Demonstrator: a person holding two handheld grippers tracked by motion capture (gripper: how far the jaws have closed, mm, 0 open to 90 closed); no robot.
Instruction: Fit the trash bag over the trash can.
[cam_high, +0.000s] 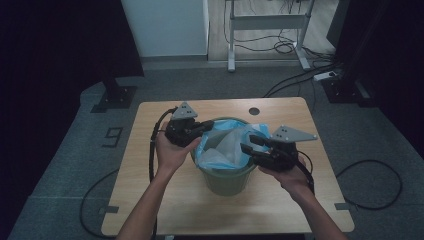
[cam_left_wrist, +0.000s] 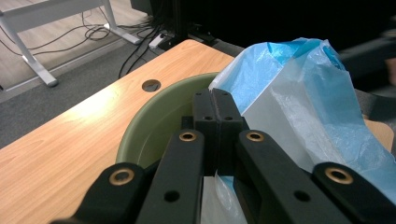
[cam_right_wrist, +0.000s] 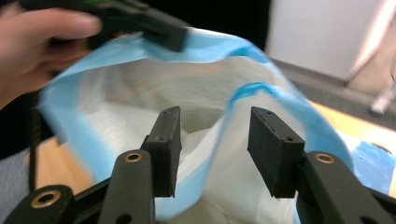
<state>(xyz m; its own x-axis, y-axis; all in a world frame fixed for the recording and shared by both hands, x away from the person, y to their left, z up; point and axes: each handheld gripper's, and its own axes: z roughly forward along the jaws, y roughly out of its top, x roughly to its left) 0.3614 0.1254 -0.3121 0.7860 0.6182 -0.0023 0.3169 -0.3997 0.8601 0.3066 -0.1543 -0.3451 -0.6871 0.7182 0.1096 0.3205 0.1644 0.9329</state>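
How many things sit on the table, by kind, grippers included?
Green waste bin: 1
Blue plastic bin liner: 1
Handheld grippers: 2, the left gripper shut on the liner, the right gripper open at its rim
Total: 4

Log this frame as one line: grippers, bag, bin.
left gripper: shut on bag rim | right gripper: open, jaws straddle bag edge | bag: blue-white, in bin, partly opened | bin: green, upright on table

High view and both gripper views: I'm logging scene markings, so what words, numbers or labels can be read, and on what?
"9": a dark numeral marked on the grey floor, left of the table.
Bin, bag and both grippers: no legible text.
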